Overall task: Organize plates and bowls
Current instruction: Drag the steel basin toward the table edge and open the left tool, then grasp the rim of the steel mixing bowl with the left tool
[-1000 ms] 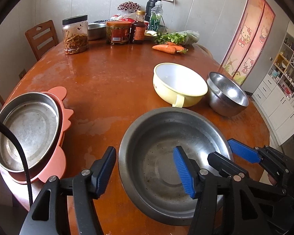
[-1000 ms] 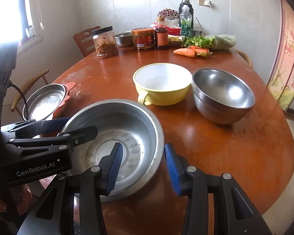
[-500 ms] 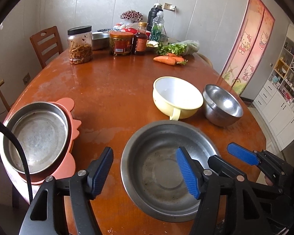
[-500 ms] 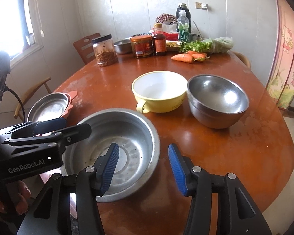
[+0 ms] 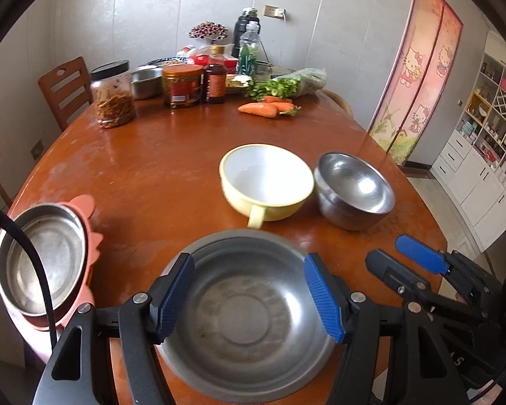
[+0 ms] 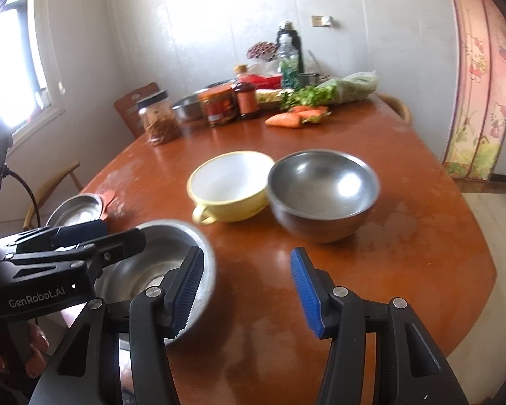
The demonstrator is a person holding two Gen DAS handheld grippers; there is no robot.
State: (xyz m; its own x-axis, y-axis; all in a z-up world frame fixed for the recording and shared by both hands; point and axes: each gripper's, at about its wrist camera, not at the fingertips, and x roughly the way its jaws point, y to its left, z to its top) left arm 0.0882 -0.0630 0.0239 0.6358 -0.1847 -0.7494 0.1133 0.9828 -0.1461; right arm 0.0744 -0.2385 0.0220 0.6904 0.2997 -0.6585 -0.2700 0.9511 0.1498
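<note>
wide steel basin (image 5: 246, 317) sits at near edge of the brown table (image 5: 158, 175), nothing gripping it. left gripper (image 5: 249, 295) above it, blue pads apart, nothing between them but air. right gripper (image 6: 246, 290) just beside the basin's right rim, jaws parted, empty, bare tabletop showing between them. beyond: yellow bowl (image 5: 266, 185) with handle, touching or just beside the steel bowl (image 5: 354, 190) on its right. far left edge: steel plate (image 5: 42, 256) nested on a pink plate (image 5: 91, 246).
</note>
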